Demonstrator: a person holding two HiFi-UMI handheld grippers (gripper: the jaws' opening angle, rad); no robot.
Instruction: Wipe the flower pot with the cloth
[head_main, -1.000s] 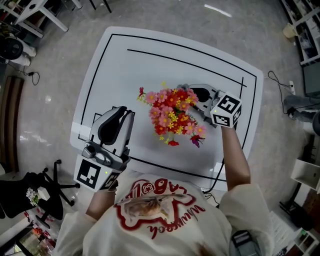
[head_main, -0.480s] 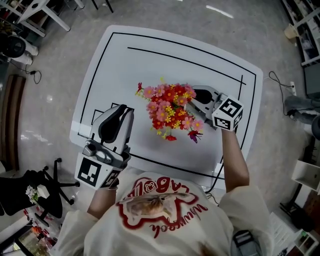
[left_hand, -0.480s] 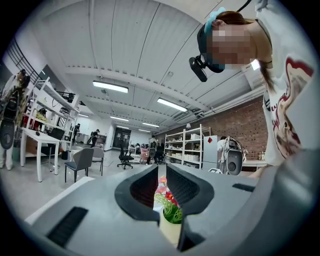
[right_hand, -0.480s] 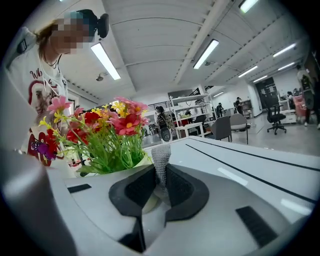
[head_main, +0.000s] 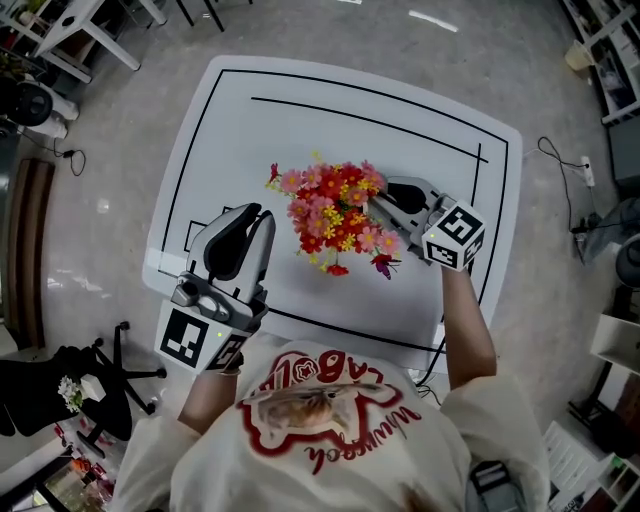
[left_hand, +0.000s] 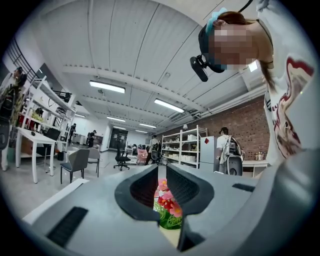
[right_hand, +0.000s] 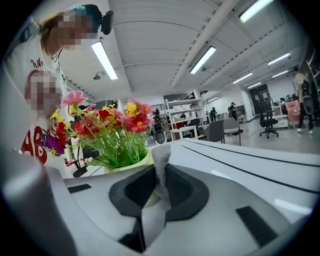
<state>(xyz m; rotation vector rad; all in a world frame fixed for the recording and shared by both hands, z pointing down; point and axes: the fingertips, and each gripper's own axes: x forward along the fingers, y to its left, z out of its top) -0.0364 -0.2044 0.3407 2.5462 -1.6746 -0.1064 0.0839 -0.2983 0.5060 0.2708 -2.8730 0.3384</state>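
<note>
- On the white table, about midway between its left and right edges and somewhat nearer the person's edge, stands the flower pot, a pale yellow-green vessel.
- From the head view the pot itself is hidden under its bunch of red, pink and yellow flowers; the right gripper view shows its rim and the green stems rising from it.
- On the side of the pot toward the table's right edge, the right gripper reaches in with its jaws clamped on a grey knitted cloth.
- A fold of the cloth sticks up between the jaw tips, right against the pot's wall; whether it presses on the wall I cannot tell.
- Over the table's near left corner, the left gripper is held well apart from the pot, pointing toward it.
- Its jaws are drawn together with nothing between them; only a thin slit remains, through which the flowers show in the left gripper view.
- Black lines run round the table parallel to its edges.
</note>
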